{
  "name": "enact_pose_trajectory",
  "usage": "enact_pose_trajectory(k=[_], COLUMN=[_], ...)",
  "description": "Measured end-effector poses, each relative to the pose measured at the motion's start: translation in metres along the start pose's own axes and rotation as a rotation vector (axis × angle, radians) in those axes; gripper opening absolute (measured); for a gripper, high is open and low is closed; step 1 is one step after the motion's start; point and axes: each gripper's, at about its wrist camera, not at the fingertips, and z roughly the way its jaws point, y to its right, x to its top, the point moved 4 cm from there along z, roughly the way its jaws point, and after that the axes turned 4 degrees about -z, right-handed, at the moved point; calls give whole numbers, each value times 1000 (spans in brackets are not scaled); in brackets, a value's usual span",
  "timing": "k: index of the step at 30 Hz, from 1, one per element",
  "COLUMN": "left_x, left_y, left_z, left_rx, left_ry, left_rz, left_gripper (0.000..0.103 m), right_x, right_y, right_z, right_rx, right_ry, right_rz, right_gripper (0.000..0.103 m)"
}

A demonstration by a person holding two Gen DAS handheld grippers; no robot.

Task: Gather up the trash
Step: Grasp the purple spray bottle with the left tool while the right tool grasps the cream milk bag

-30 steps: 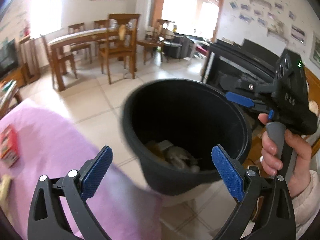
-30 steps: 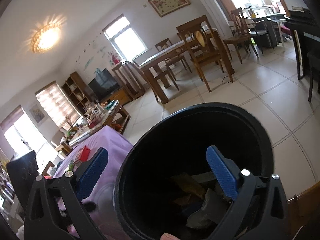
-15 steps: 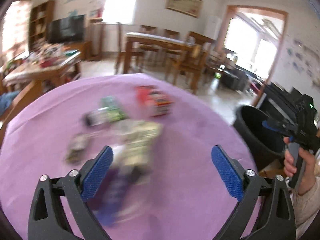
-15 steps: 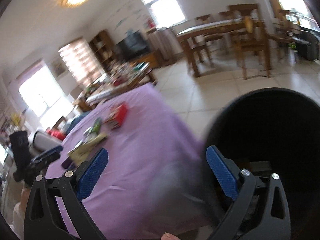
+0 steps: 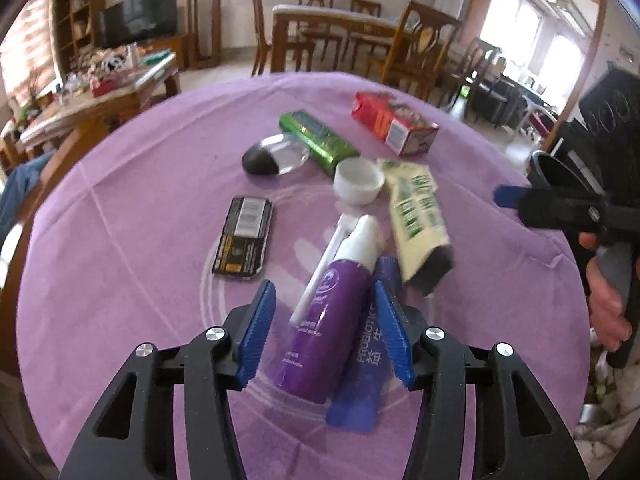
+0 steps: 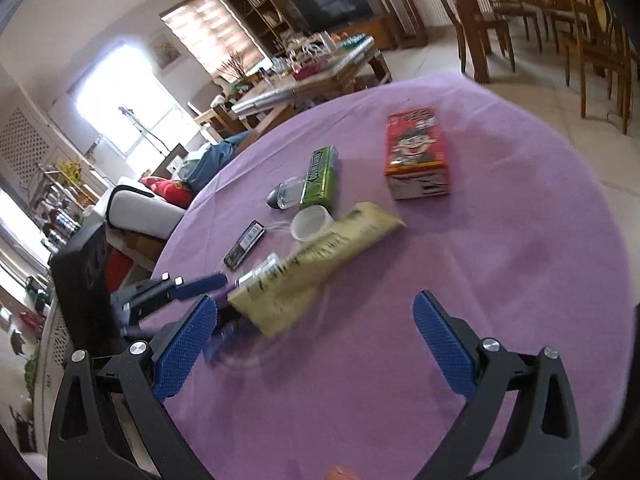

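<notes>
Left wrist view: my left gripper [image 5: 324, 326] is closing around the purple bottle [image 5: 330, 320], which lies between the pads; the left pad stands clear of it, so no grip yet. It has a white cap and rests on a blue pouch [image 5: 370, 356] reading "PROBIOTIC". Bare purple tablecloth [image 5: 120, 300] runs from there to the left rim. My right gripper [image 6: 316, 340] is spread wide over open cloth, nothing between its pads. Beyond lie the cream-and-green sachet [image 6: 320, 264], white cup [image 5: 358, 180], green pack [image 5: 318, 140], black barcoded wrapper [image 5: 242, 238] and red carton [image 6: 416, 154].
</notes>
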Motion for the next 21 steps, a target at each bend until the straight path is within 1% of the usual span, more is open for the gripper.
enact_pose_trajectory(k=[4,6,7,8,9,11,12,13,14,16,18,21], left_x=[3,5,5,6,5,6,5,6,5,6,6,8], left_y=[4,13,16,20,21,22,21,20,20,19,15,15], left_z=[6,9,11,13,13,12,12,12,12,11,8,0], left_rx=[38,83,104,120,121,107,106,110,113,109,80,54], left_ry=[-5,-9,-12,-13,-13,-10,-8,-5,-2,2,7,46], left_rz=[27,60,79,97,101,91,90,91,91,73,43,32], left_gripper=[50,49,48,47,44,39,33,32,32,31,31,30], right_x=[9,9,9,12,12,9,7,5,2,0,-1,-5], right_y=[-2,0,0,-1,-4,-10,-12,-14,-13,-10,-5,2], right_z=[26,35,41,41,44,45,45,45,43,40,36,22], right_rx=[-45,-73,-87,-102,-132,-187,-212,-245,-256,-241,-217,-189], right_ry=[-36,-47,-56,-47,-53,-54,-55,-58,-60,-61,-56,-23], right_rz=[23,29,31,15,-13,-68,-93,-124,-135,-142,-130,-117], right_gripper=[97,92,92,87,79,66,52,45,35,33,31,31])
